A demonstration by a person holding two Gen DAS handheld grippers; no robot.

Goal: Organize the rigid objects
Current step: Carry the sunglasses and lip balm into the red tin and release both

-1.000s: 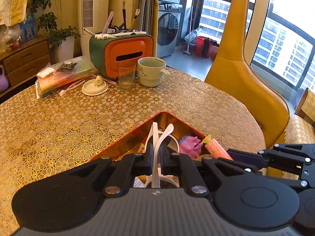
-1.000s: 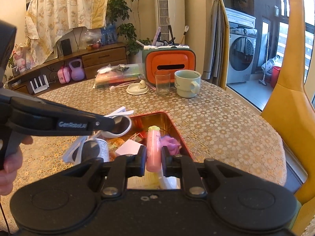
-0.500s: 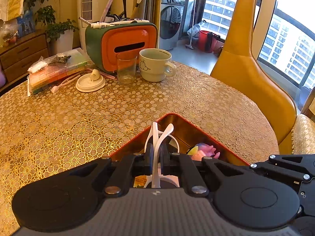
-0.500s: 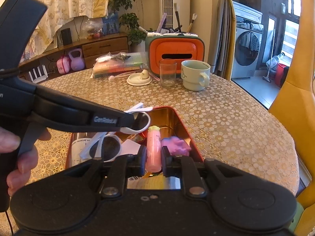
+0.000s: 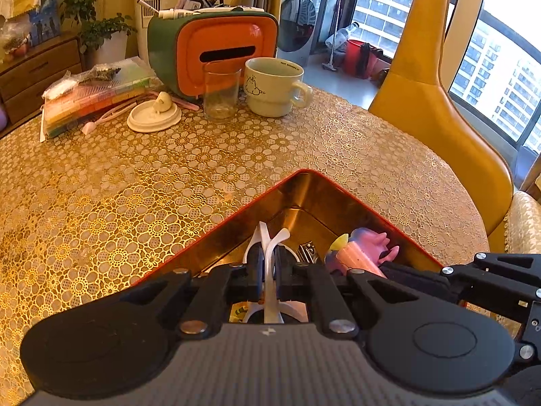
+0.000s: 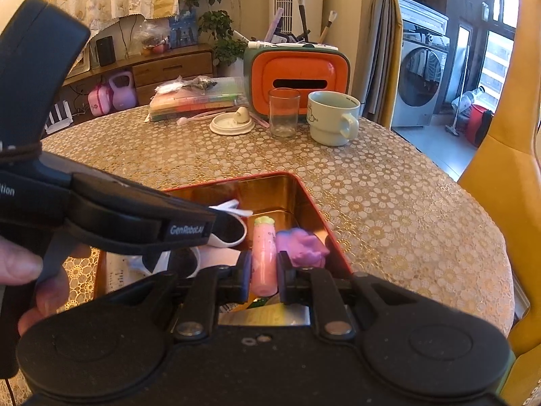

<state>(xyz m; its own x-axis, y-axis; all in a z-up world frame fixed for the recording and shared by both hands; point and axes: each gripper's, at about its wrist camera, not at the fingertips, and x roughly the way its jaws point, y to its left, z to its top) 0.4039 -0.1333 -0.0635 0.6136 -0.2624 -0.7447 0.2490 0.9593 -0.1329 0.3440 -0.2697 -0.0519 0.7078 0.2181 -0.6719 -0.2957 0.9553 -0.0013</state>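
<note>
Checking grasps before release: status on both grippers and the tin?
Left gripper shut on white sunglasses. Right gripper shut on pink tube. Both over red tin; purple toy beside tube.

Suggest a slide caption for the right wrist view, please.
Right gripper holds a pink tube over the red tin.

Warm daylight pours through tall windows [image 5: 500, 67] facing apartment blocks, past a mustard-yellow chair [image 5: 436, 108], a washing machine [image 6: 421, 77], a white tower fan [image 6: 283, 0], leafy plants [image 6: 216, 23] and a wooden sideboard [image 6: 169, 67].
</note>
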